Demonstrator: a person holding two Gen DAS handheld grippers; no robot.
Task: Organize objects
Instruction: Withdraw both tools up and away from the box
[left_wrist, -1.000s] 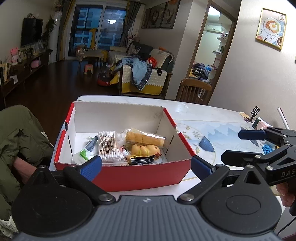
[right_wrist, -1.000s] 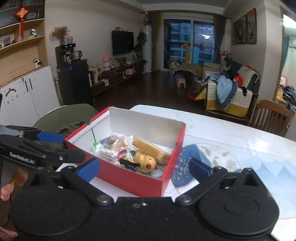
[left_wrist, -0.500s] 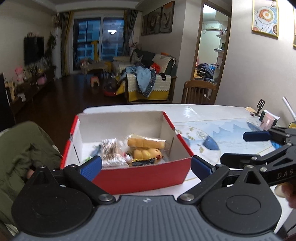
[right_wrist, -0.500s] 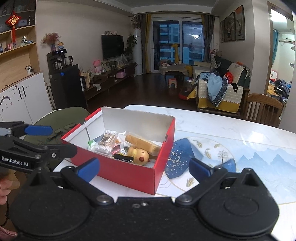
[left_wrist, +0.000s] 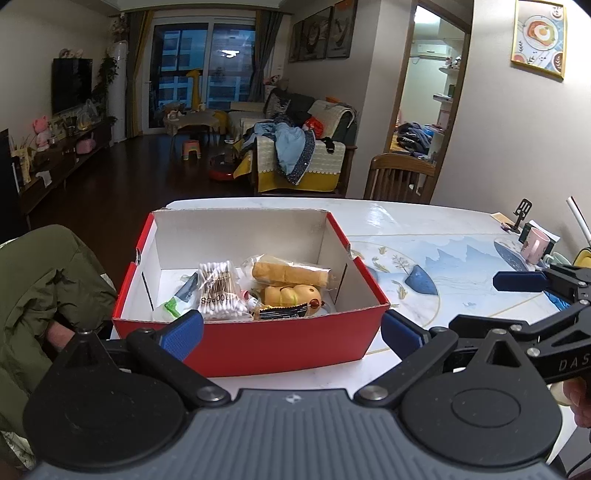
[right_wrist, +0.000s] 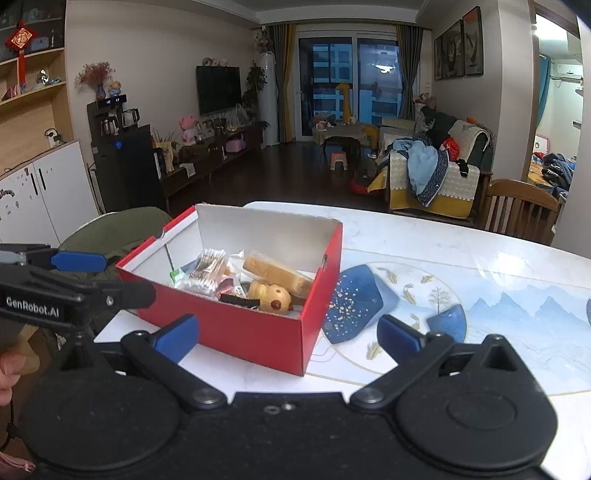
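A red cardboard box (left_wrist: 280, 341) with white inside stands on the white table; it also shows in the right wrist view (right_wrist: 236, 332). In it lie a pack of cotton swabs (left_wrist: 218, 290), a wrapped bread stick (left_wrist: 290, 273), a yellow duck toy (left_wrist: 291, 297), a dark snack packet (left_wrist: 282, 313) and a green-and-white packet (left_wrist: 173, 306). My left gripper (left_wrist: 291, 332) is open and empty, just in front of the box. My right gripper (right_wrist: 288, 338) is open and empty, in front of the box's right corner.
A green jacket (left_wrist: 40, 291) hangs over a chair left of the table. A pink mug (left_wrist: 535, 245) and small items stand at the table's far right. The table mat (right_wrist: 498, 317) shows blue mountains. A wooden chair (left_wrist: 400, 177) stands behind the table.
Both grippers have pulled back and risen a little, so the box looks smaller and farther. Both stay open and empty. The box contents have not moved.
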